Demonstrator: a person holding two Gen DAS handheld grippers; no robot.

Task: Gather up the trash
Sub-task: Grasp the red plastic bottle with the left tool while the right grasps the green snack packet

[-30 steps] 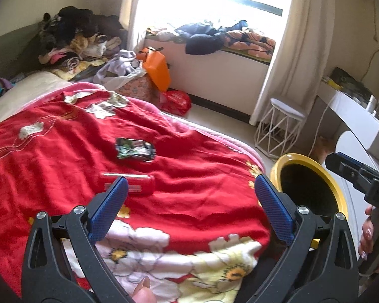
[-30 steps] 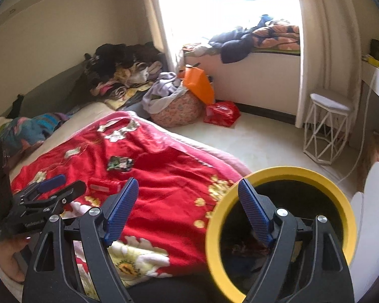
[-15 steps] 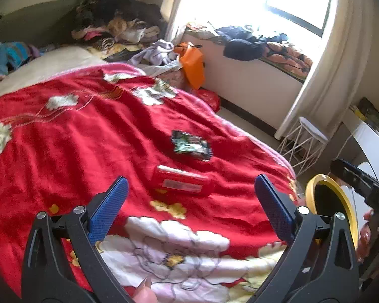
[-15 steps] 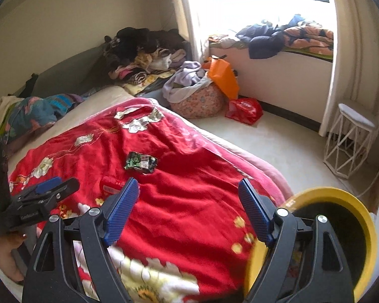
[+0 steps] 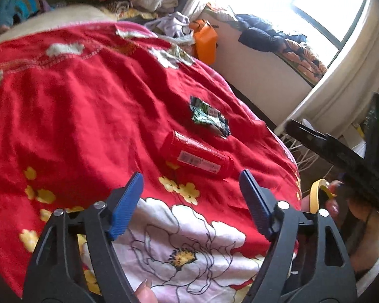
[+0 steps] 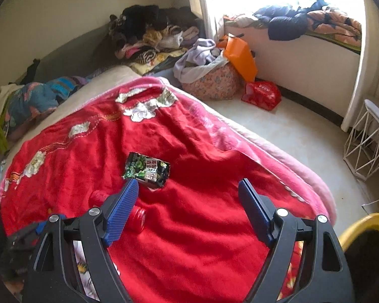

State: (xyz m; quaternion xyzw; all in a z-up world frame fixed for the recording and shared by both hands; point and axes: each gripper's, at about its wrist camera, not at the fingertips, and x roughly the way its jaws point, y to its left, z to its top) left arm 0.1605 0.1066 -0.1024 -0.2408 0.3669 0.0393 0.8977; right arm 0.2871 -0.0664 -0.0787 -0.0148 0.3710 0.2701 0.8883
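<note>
Right gripper [image 6: 188, 197] over the bed [image 6: 189, 227]
Jaws gaped wide; a green snack wrapper [image 6: 146, 169] lay just beyond, near a red bottle [image 6: 136, 218].

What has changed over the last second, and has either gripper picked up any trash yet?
Both grippers swung from the yellow-rimmed bin toward the trash on the red blanket. The left gripper now lines up just short of the red bottle; the right gripper faces the green snack wrapper. Nothing grasped: both stay open and empty. Bottle and wrapper lie where they were.

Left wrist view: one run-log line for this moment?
left gripper: open, empty | right gripper: open, empty | red bottle, snack wrapper: lying on red blanket | phase: approach
</note>
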